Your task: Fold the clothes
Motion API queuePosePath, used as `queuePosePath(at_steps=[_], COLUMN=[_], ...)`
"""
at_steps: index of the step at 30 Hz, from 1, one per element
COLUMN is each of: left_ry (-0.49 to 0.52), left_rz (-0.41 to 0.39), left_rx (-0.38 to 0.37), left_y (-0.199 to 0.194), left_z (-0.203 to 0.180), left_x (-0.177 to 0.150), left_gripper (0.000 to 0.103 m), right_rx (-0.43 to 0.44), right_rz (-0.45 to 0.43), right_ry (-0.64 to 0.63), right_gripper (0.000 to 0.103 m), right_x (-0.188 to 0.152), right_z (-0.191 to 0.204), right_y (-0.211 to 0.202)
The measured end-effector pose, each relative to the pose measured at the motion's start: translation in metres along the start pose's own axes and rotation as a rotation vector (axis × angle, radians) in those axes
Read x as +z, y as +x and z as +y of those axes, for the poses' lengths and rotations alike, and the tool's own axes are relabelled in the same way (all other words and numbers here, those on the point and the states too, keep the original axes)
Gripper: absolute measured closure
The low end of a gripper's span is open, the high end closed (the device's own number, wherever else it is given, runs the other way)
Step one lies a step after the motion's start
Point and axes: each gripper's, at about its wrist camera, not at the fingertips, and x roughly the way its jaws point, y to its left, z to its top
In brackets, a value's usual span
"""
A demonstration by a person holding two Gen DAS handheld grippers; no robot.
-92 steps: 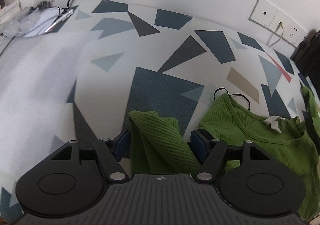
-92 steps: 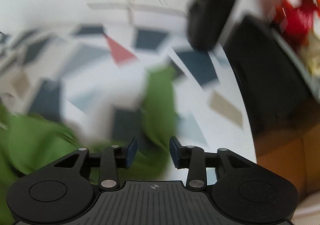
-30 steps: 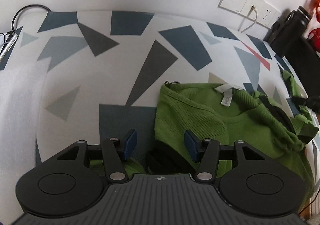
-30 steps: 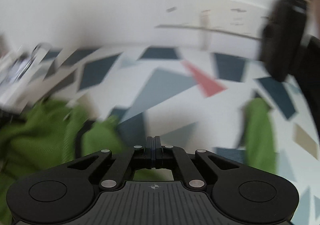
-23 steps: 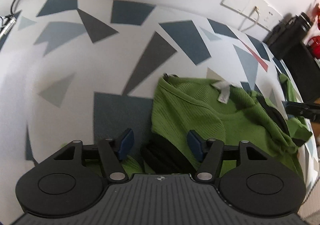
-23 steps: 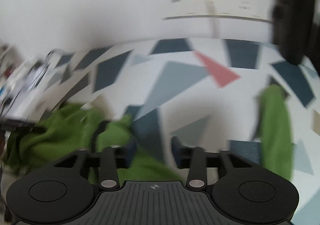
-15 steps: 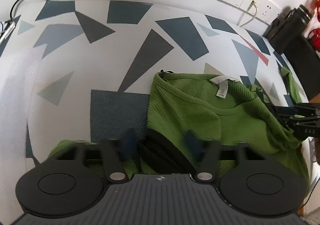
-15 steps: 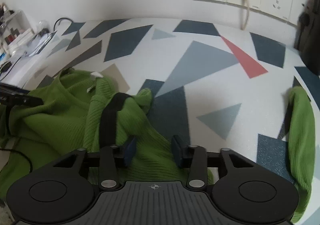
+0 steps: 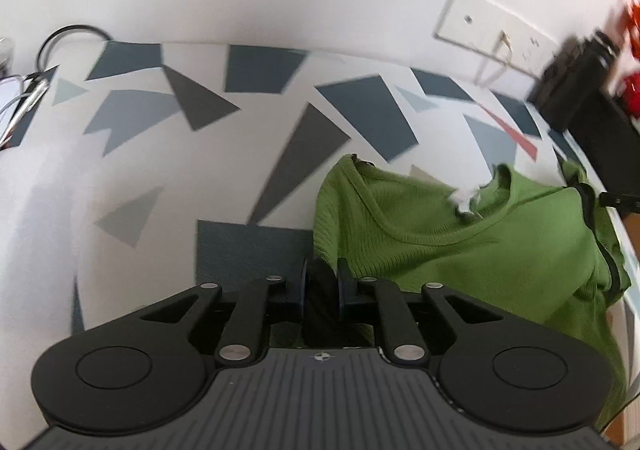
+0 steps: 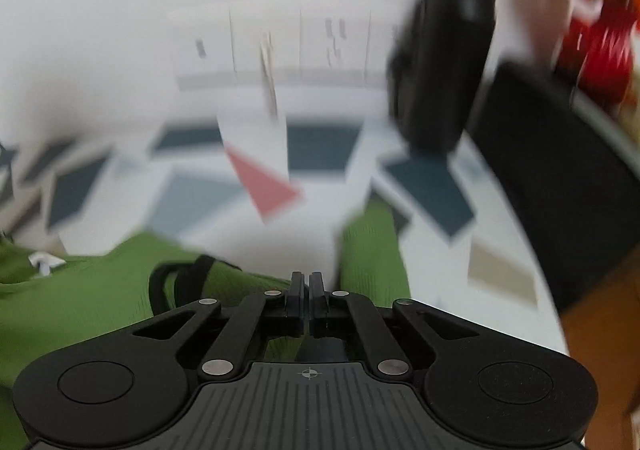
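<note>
Left tongs (image 9: pixel 322 284) closing on the dark trim of the ribbed green top (image 9: pixel 460 242) sprawled on the geometric-patterned tabletop (image 9: pixel 200 177); right tongs (image 10: pixel 307 290) pressed together over its cloth, pinch unclear. Grasping stage; next, lift both edges evenly.

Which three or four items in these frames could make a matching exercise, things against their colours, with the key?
Things:
1. ribbed top
2. neck label
3. thermos by the wall
4. slim triangle on the tablecloth

Colours:
A. black
B. red
C. green
D. white

Pairs: 1-C, 2-D, 3-A, 4-B
</note>
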Motion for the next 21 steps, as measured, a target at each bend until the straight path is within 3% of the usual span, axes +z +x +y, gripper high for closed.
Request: queuePosePath(at_steps=[4, 8, 11, 16, 19, 21], left_ry=[-0.021, -0.058, -0.076, -0.101, -0.096, -0.078], left_rz=[0.011, 0.0, -0.015, -0.005, 0.027, 0.006], left_rx=[-0.013, -0.015, -0.011, -0.018, -0.049, -0.059], left_y=[0.003, -0.002, -0.014, -0.031, -0.037, -0.043], left_z=[-0.001, 0.006, 0.015, 0.032, 0.036, 0.031], left_x=[-0.001, 0.001, 0.001, -0.01, -0.021, -0.028], left_gripper=[0.07, 0.065, 0.061, 0.052, 0.049, 0.049], right_rx=[0.009, 0.074, 0.121, 0.161, 0.159, 0.156], right_rz=[0.015, -0.036, -0.027, 0.05, 0.084, 0.102], right_ry=[-0.059, -0.073, -0.113, -0.176, -0.169, -0.162], right_gripper=[0.077, 0.074, 0.073, 0.071, 0.069, 0.067], right_x=[-0.006, 0.005, 0.014, 0.008, -0.003, -0.01], right_z=[0.015, 0.032, 0.052, 0.08, 0.084, 0.084], right_y=[0.003, -0.001, 0.008, 0.026, 0.033, 0.037])
